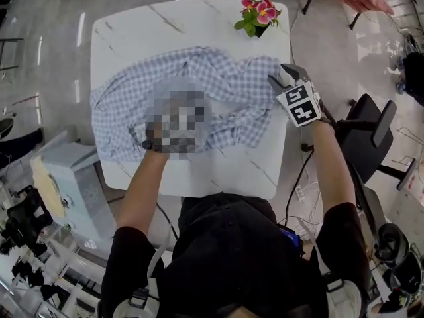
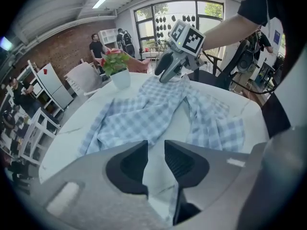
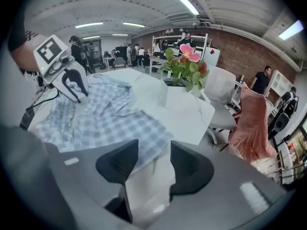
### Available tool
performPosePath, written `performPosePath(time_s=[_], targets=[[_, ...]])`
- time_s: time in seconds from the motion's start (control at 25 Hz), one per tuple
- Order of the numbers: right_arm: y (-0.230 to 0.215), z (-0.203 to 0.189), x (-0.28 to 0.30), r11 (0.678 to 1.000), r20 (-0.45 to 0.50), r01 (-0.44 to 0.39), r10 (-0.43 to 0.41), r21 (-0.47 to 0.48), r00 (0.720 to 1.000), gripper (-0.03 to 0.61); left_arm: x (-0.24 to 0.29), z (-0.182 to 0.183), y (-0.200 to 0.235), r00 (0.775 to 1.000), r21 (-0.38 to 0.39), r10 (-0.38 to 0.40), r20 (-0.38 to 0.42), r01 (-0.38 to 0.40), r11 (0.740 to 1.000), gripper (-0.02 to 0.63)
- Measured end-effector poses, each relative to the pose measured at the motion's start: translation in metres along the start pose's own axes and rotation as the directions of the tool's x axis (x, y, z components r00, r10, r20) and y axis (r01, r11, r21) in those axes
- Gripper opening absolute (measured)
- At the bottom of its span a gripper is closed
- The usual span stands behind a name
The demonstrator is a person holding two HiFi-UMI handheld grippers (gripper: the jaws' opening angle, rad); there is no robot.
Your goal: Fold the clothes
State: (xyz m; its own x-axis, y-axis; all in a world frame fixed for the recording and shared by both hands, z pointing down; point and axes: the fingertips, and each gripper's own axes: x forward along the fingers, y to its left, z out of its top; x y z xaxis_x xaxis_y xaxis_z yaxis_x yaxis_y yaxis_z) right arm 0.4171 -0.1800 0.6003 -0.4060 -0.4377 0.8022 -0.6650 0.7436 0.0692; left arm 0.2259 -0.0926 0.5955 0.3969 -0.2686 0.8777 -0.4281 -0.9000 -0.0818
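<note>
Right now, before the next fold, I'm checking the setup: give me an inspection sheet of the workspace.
Surface: white marble-look table.
Job's things: blue checked shirt, crumpled, not yet folded.
Clutter: potted pink flowers at a far corner, off the shirt.
Grippers: left gripper jaws narrowly apart over the shirt; right gripper jaws apart at its edge.
Cables: one cable under the right forearm.
Surroundings: office chair beside the table; people behind.
</note>
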Motion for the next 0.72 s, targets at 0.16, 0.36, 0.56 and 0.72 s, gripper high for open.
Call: performPosePath(time_s=[0.16, 0.36, 0.56, 0.72], targets=[[-0.006, -0.003, 0.012, 0.994, 0.015, -0.018, 0.017, 0.107, 1.0, 0.193, 0.001, 0.004, -0.008, 1.0, -0.025, -0.002, 0.008, 0.002, 1.0, 0.118], [-0.01, -0.004, 0.013, 0.986, 0.024, -0.013, 0.009, 0.168, 1.0, 0.144, 0.005, 0.005, -0.012, 1.0, -0.016, -0.004, -0.005, 0.004, 1.0, 0.118], [0.001, -0.003, 0.009, 0.996, 0.007, -0.021, 0.02, 0.09, 1.0, 0.031, 0.005, 0.009, -0.012, 1.0, -0.025, -0.001, -0.004, 0.001, 1.0, 0.118], [-0.011, -0.012, 0.002, 0.999, -0.025, 0.03, -0.029, 0.045, 0.999, 0.029, 0.003, 0.012, -0.011, 1.0, -0.018, 0.008, -0.006, -0.008, 1.0, 0.117]])
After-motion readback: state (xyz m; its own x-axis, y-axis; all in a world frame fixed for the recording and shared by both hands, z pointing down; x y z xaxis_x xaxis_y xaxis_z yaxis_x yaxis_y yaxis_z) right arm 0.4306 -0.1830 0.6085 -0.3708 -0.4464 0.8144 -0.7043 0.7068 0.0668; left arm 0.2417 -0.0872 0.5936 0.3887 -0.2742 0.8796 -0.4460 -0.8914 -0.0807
